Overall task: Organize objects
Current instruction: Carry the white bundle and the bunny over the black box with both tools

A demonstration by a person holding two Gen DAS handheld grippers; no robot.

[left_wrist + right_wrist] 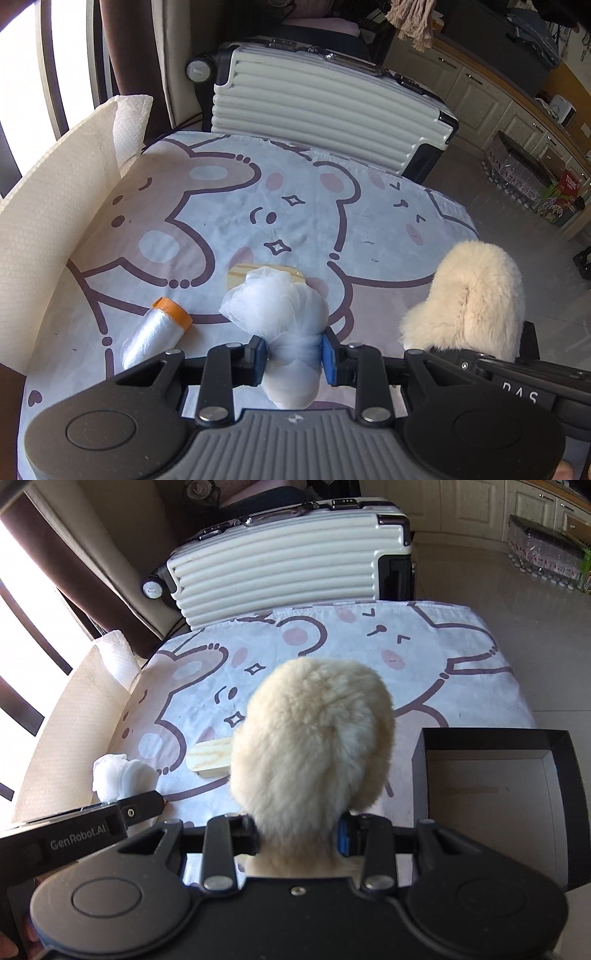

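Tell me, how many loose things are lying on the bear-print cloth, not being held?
2 visible: a plastic roll with an orange cap near the left tool, and a pale wooden piece mid-cloth. The fluffy ball could hide more.

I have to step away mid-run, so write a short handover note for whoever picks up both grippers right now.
Left hand-held gripper: shut on the white mesh bundle, held above the cartoon-print cloth.
Right hand-held gripper: shut on the cream fluffy item, also held up.
Black box: open at the table's right side; what shows of its inside is bare.
On the cloth: wooden block near the middle, orange-capped plastic roll to the left.
Done: both soft items picked up.
Left: probably place them in the box, then collect the block and roll.
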